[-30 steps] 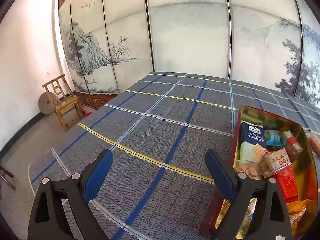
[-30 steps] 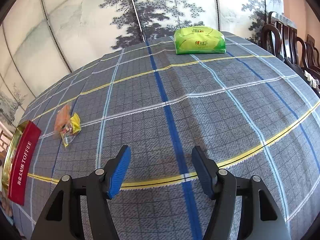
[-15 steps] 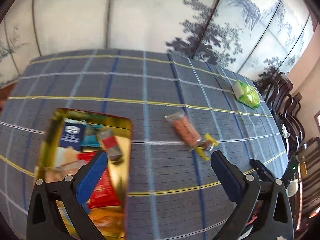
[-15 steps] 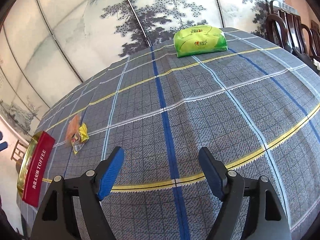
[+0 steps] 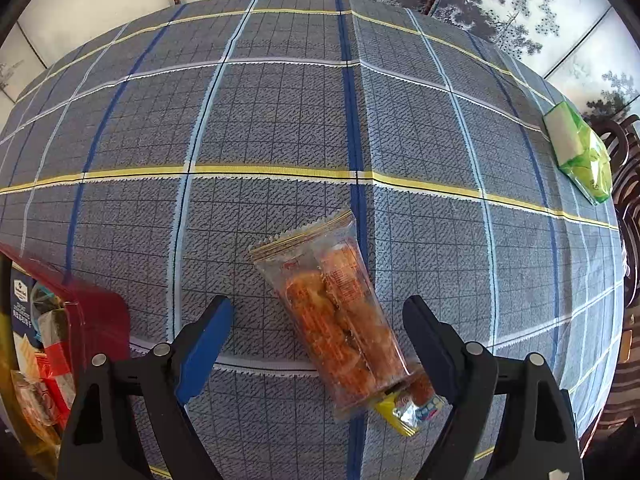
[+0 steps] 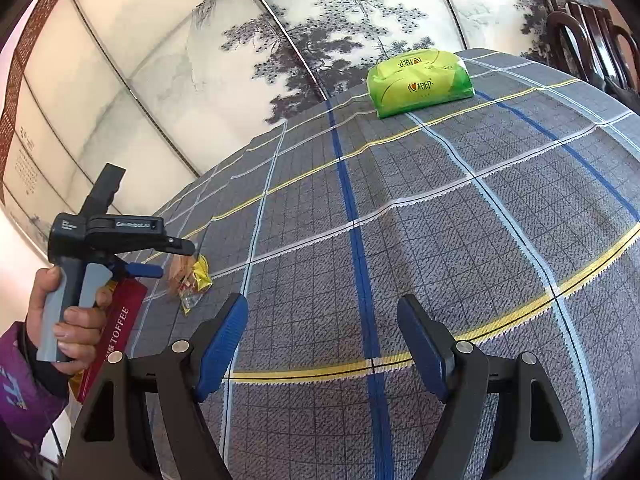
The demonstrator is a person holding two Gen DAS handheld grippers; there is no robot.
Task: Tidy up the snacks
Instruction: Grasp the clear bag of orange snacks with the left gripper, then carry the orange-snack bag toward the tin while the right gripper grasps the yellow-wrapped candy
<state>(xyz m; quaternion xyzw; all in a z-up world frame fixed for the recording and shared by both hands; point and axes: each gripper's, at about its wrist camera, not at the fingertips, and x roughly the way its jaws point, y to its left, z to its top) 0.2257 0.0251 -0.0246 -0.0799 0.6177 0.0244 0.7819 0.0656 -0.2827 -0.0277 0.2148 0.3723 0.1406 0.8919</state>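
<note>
Clear plastic packet of orange-brown snacks [image 5: 336, 320] lay flat on the grey plaid-clothed desk [image 5: 280, 120], between the closing, non-touching left tongs [image 5: 316, 328], overlapping a small yellow wrapper [image 5: 394, 410]. Red tin marked "TOFFEE" [image 6: 120, 320] nearby. Green "YBEP" pack [image 6: 420, 80] far off. Right tongs [image 6: 320, 344] apart, empty. Ink-painted screen [image 6: 280, 40] behind.
</note>
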